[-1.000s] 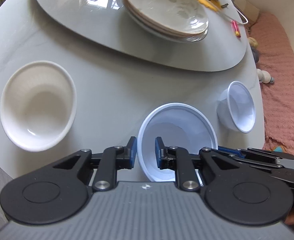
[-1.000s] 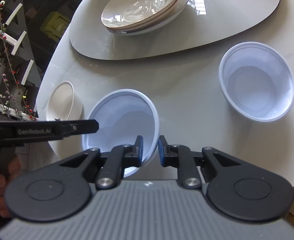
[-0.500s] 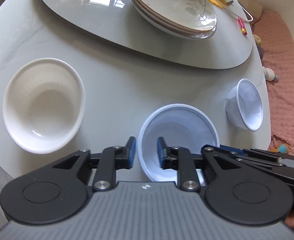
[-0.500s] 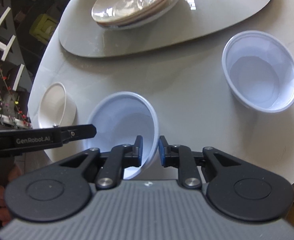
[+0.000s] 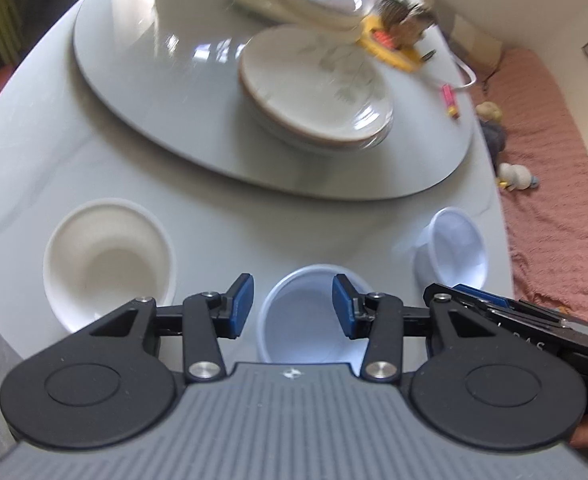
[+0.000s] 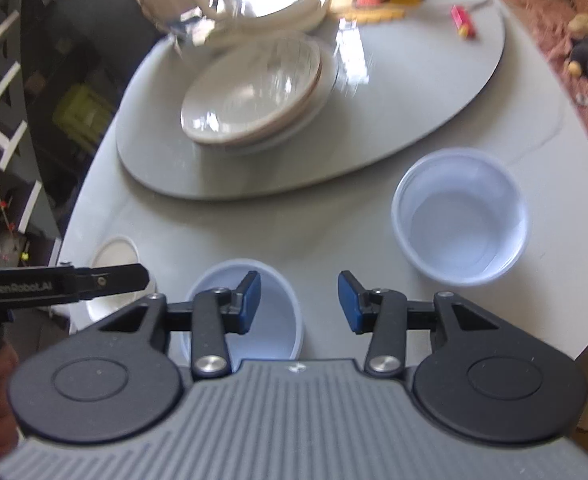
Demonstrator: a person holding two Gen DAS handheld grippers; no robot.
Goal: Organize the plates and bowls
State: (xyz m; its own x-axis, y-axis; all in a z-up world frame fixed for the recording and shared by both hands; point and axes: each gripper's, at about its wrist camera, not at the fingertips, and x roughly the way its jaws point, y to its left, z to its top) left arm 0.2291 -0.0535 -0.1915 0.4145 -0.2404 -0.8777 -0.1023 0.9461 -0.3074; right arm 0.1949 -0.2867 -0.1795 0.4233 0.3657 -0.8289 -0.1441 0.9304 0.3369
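Left gripper point(image 5: 293, 306) opening, right gripper point(image 6: 299, 302) opening, empty

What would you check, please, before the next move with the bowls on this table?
1. Left tongs clear of the near plastic bowl: ok, opening, pads off its rim.
2. Right tongs clear of it: ok, opening.
3. Near plastic bowl upright on the table: ok.
4. Second plastic bowl empty and free: ok.
5. White bowl empty: ok.
6. Plate stack steady: cannot tell, blurred.

Three bowls point(image 5: 108, 258), one plate stack point(image 5: 314, 92).
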